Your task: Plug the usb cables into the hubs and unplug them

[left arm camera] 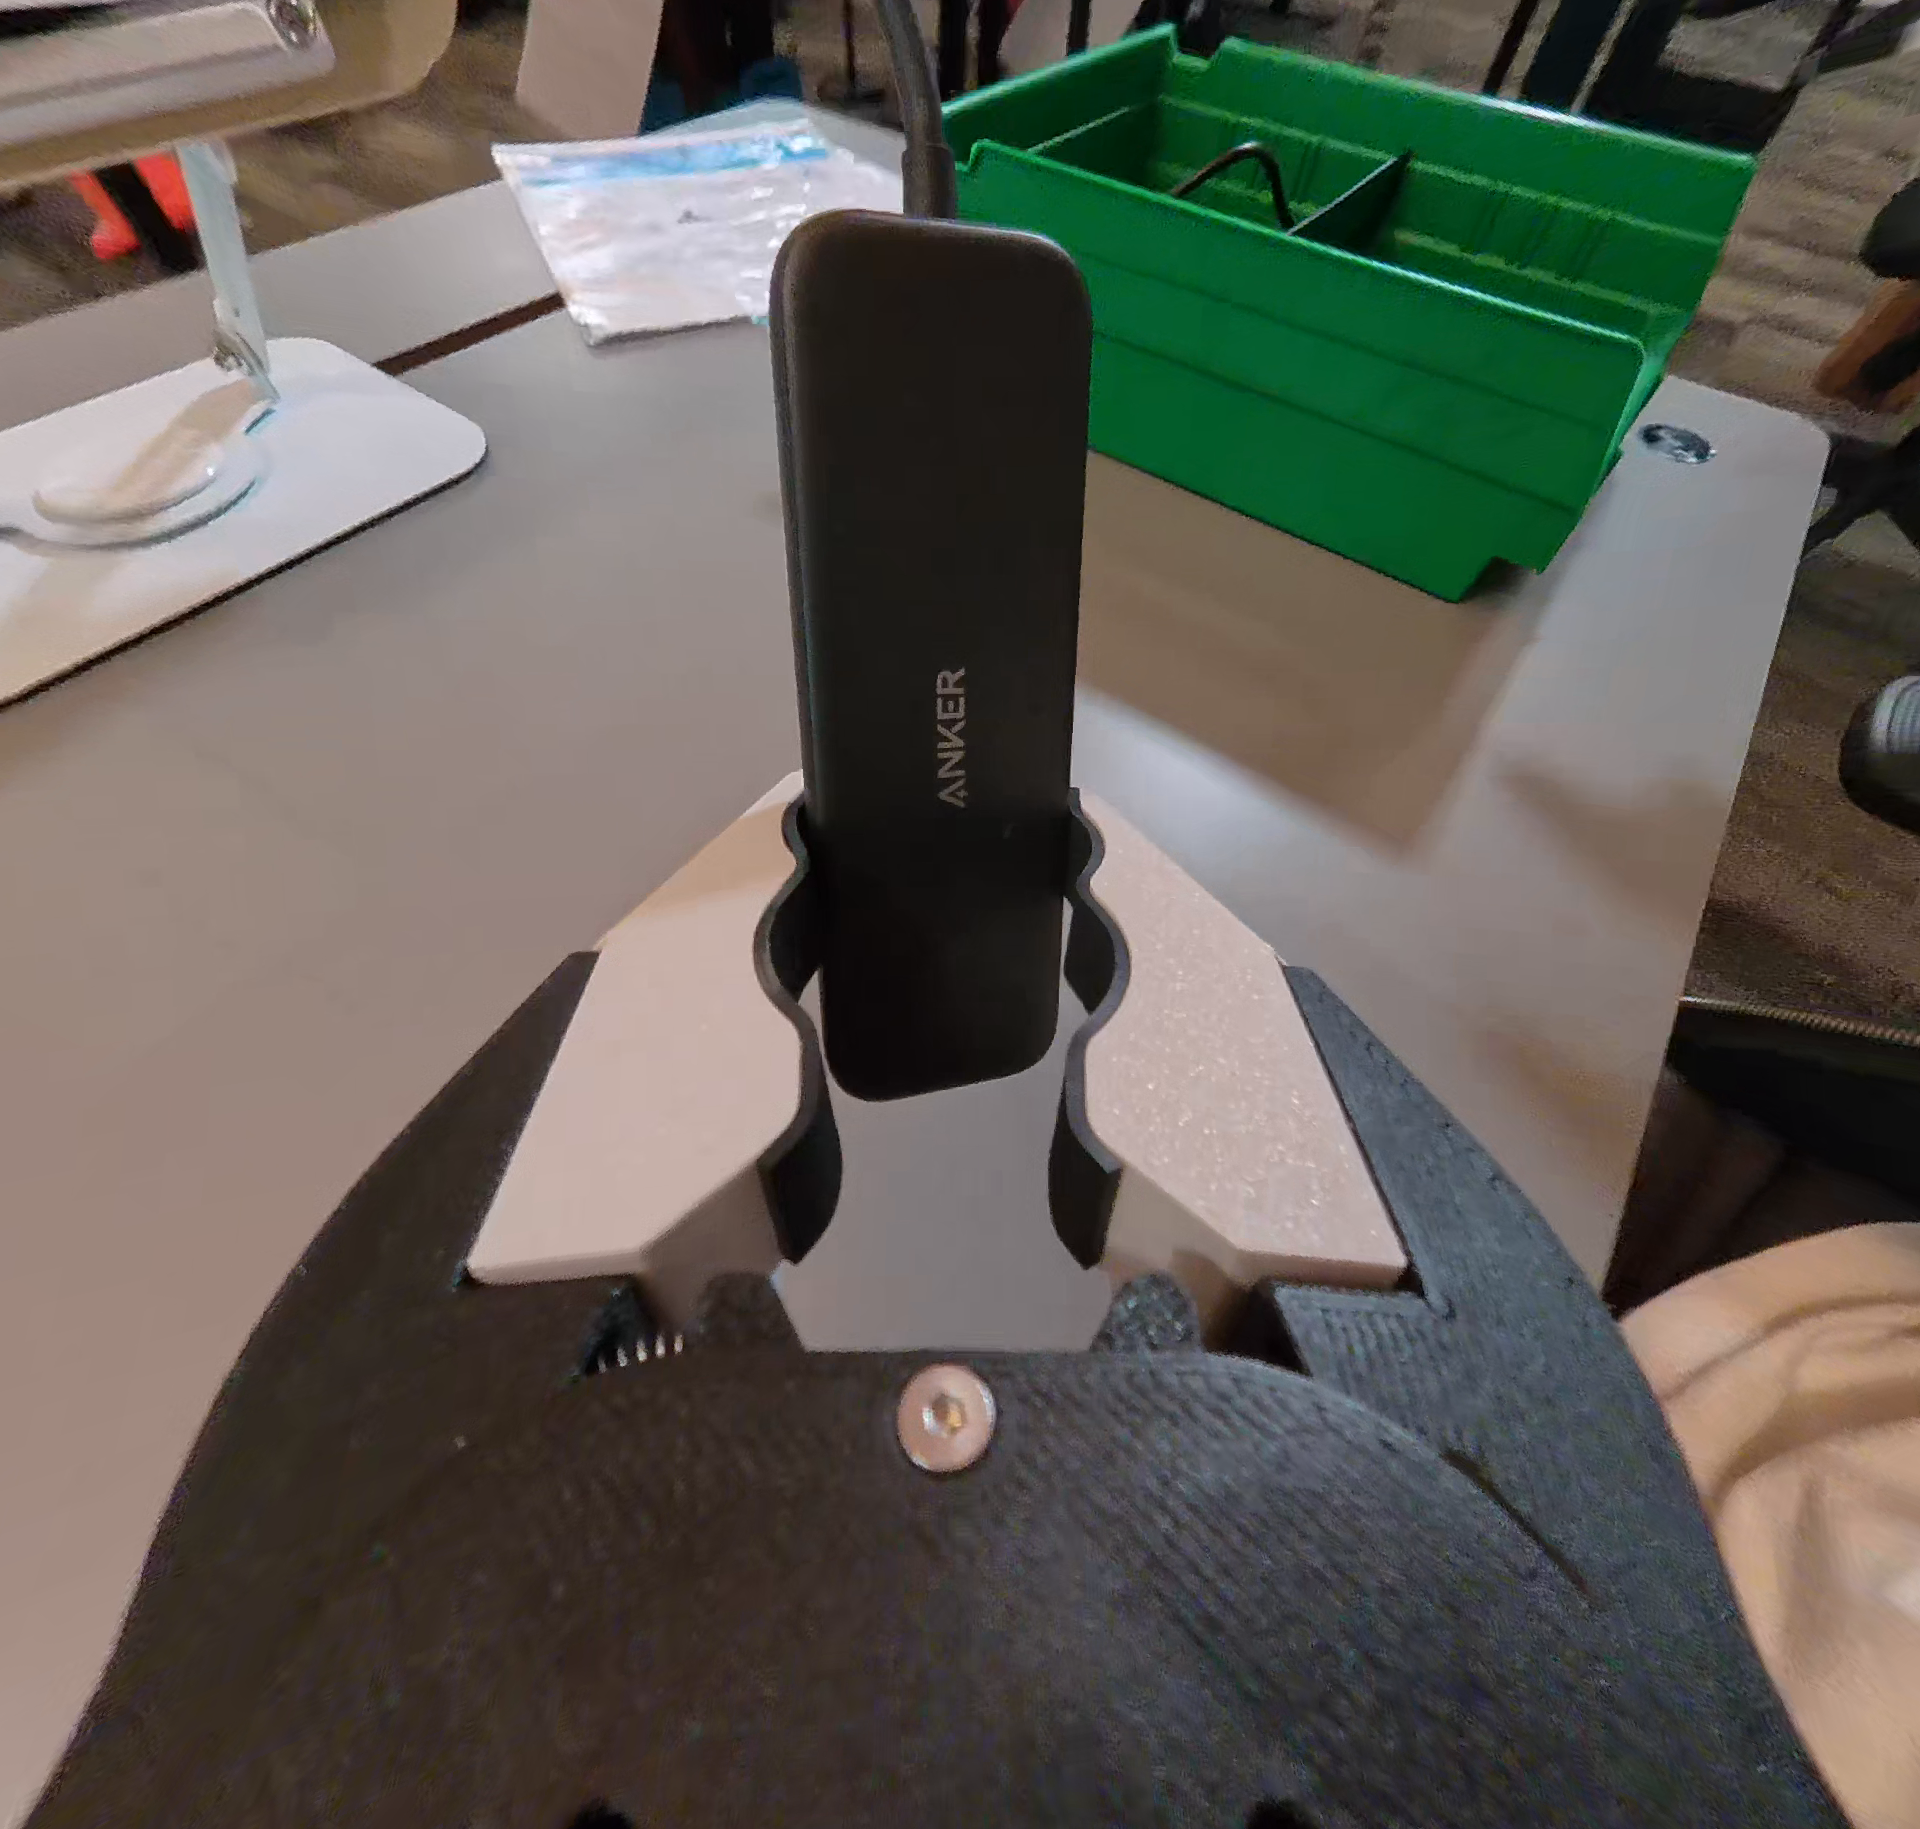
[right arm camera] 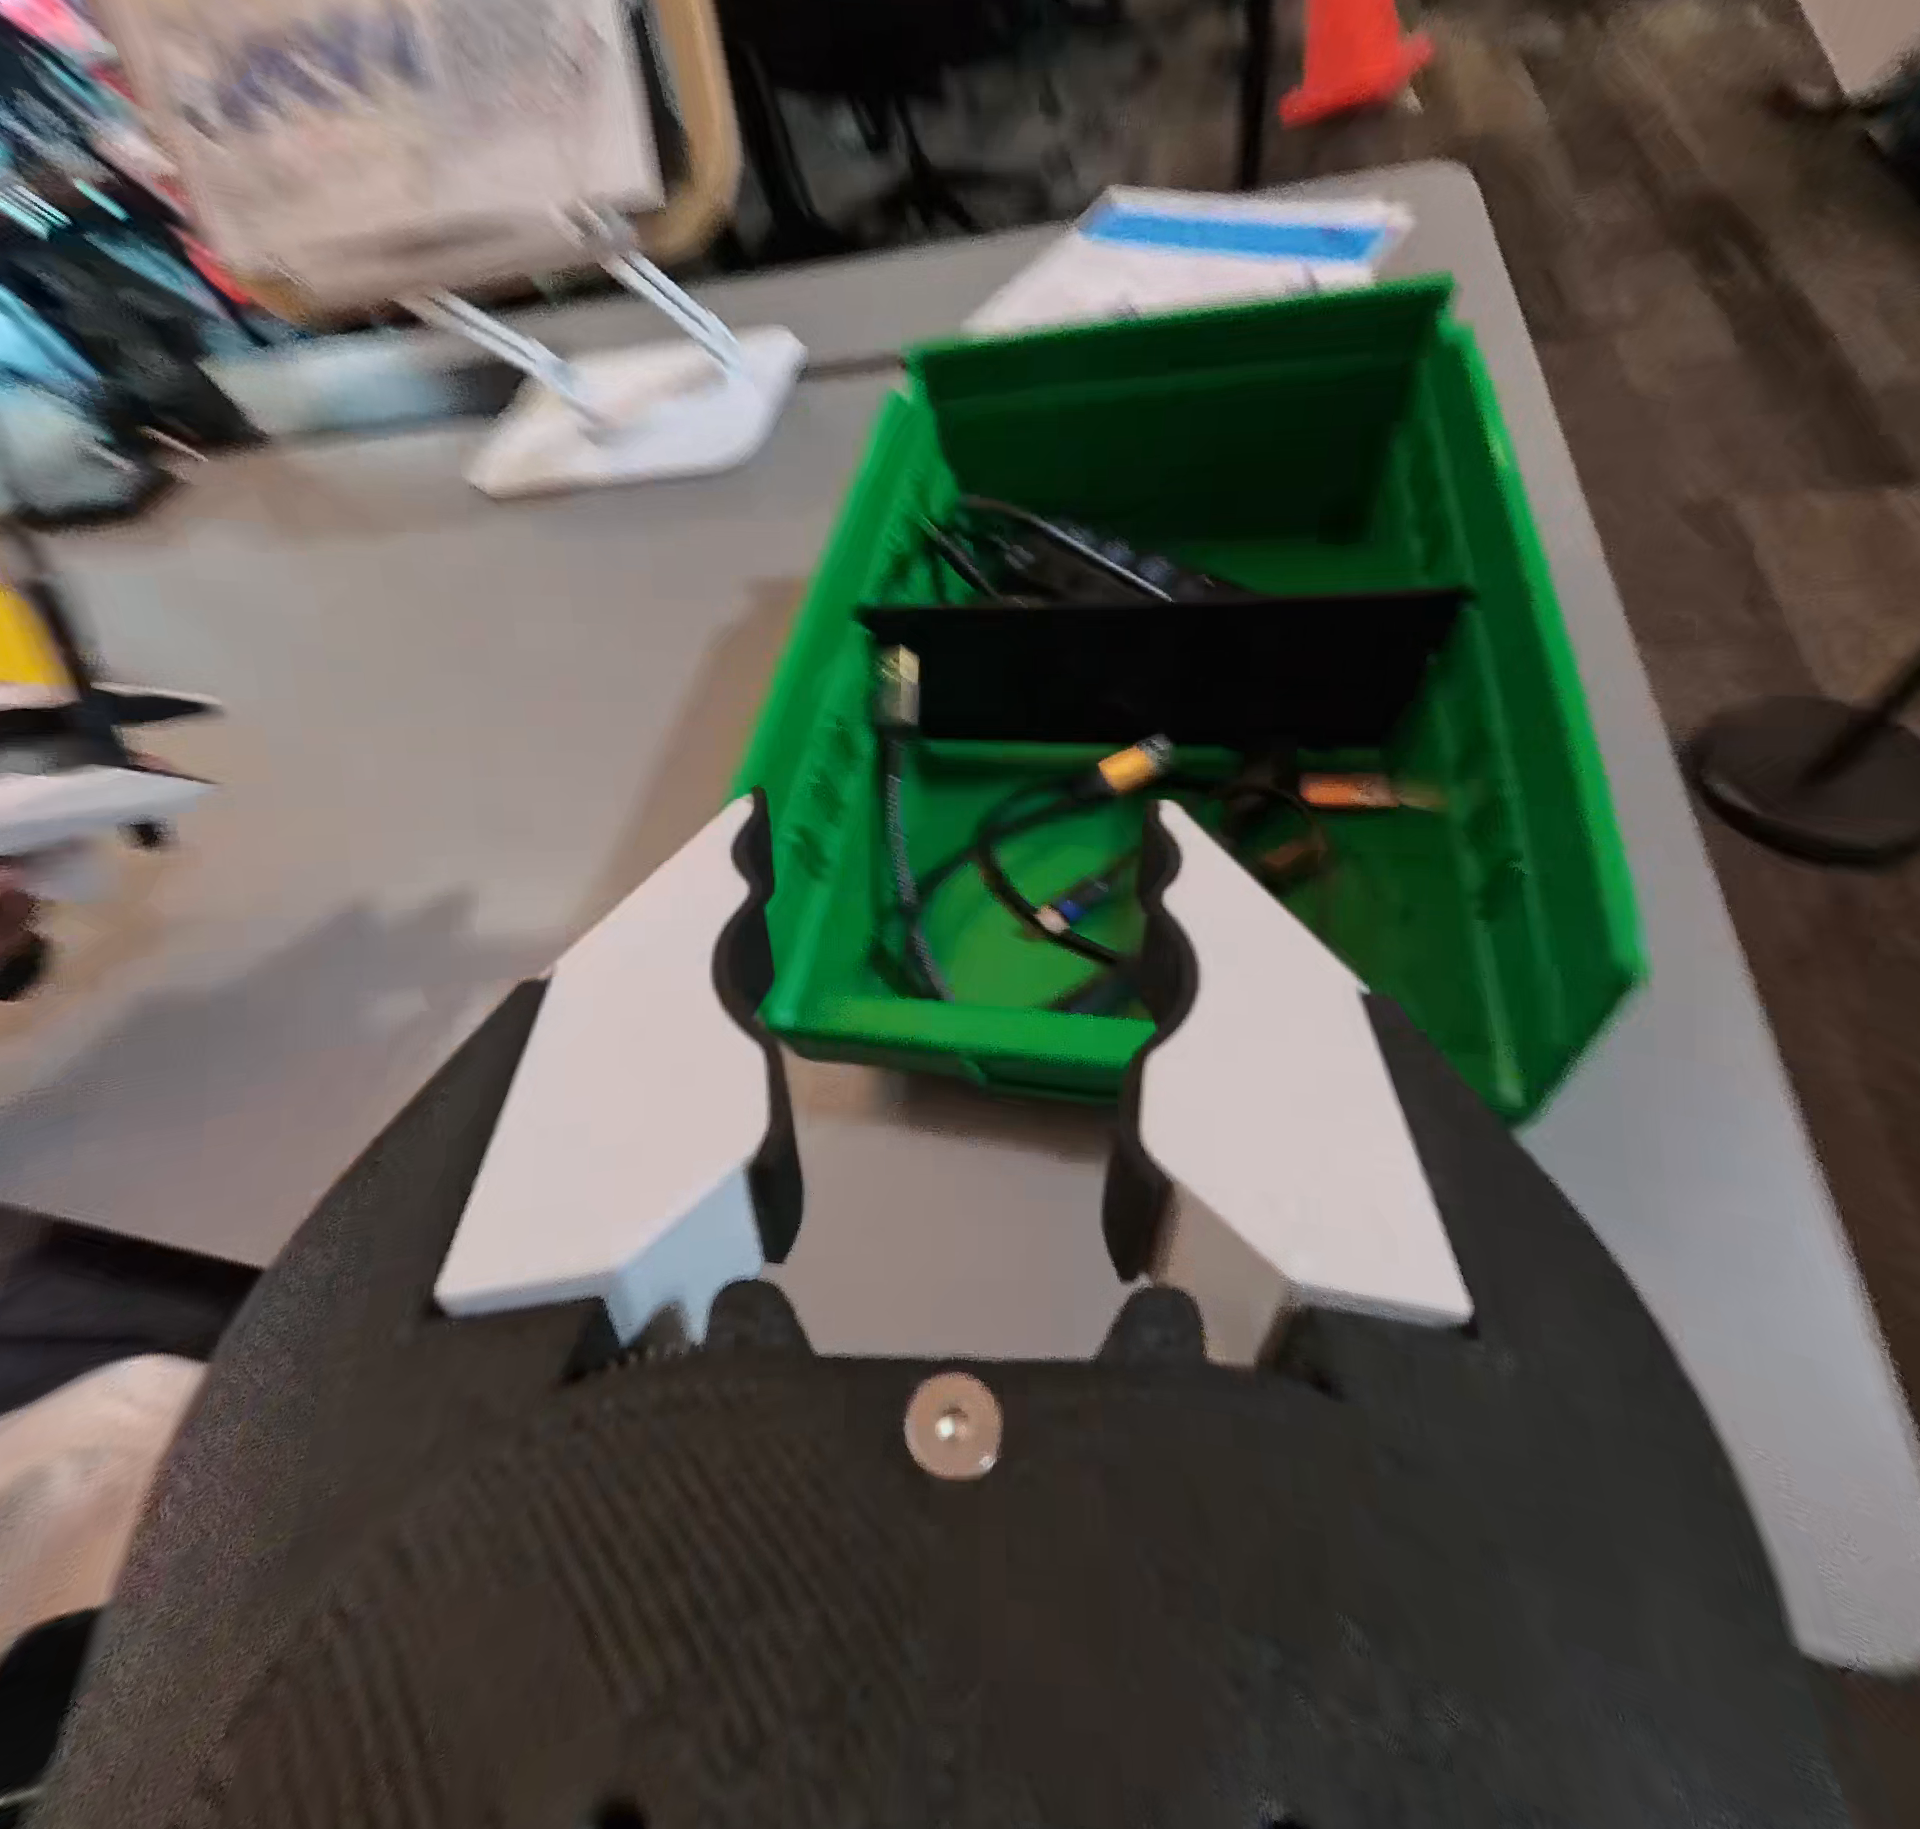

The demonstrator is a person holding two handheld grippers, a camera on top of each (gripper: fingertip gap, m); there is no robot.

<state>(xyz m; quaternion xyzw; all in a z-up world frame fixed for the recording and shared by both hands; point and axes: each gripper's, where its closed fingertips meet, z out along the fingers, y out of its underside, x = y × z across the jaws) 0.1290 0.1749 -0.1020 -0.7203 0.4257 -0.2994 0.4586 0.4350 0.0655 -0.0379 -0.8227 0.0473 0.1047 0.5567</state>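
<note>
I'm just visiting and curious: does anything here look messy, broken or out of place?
Nothing looks broken or spilled. The cables lie in a loose tangle in the green bin, on both sides of its black divider. The left gripper holds a black hub straight; the right gripper is open and empty.

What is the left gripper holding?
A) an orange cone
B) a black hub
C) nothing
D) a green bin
B: the left gripper is shut on the sides of a black hub, lifted above the table, with its cable running off the far end.
</note>
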